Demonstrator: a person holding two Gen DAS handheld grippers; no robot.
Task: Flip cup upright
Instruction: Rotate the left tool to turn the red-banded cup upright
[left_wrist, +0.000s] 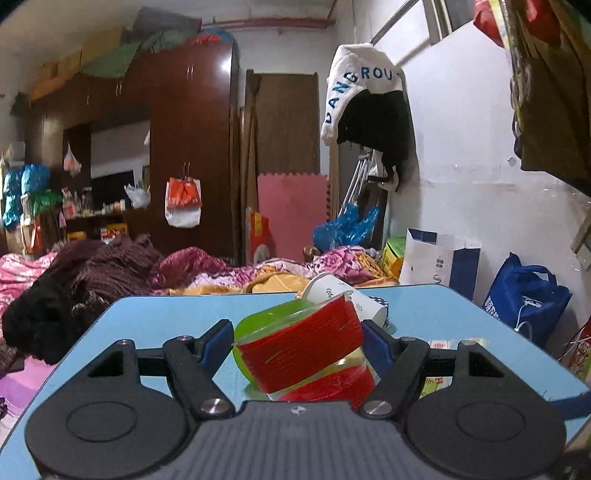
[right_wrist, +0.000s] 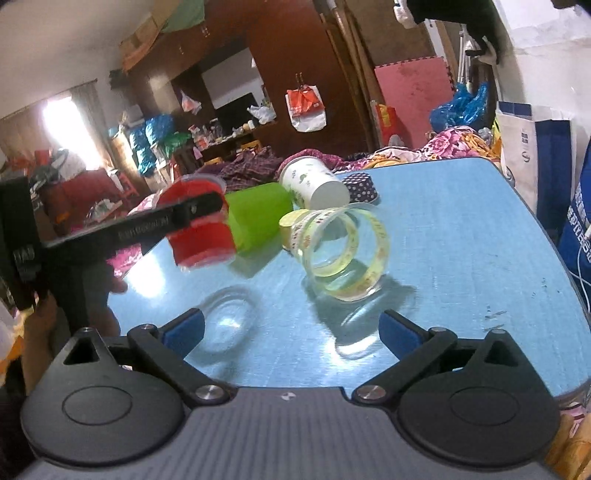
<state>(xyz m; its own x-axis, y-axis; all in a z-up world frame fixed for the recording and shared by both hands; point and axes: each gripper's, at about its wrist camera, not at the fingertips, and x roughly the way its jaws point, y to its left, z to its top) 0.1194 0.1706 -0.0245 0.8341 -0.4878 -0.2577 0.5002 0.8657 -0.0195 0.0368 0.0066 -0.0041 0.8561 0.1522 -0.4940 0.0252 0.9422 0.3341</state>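
My left gripper (left_wrist: 297, 341) is shut on a clear plastic cup with red wrapping (left_wrist: 306, 350) and holds it tilted above the blue table (left_wrist: 155, 317). From the right wrist view the same red cup (right_wrist: 199, 225) hangs in the left gripper (right_wrist: 192, 212) above the table's left side. My right gripper (right_wrist: 291, 328) is open and empty, low over the near table edge. In front of it a clear cup with a yellow patterned band (right_wrist: 343, 254) lies on its side.
A green cup (right_wrist: 258, 218), a white paper cup (right_wrist: 314, 184) and a dark polka-dot cup (right_wrist: 360, 186) lie together at the table's far side. A clear lid or dish (right_wrist: 229, 321) lies near my right gripper's left finger. A bed with blankets lies beyond the table.
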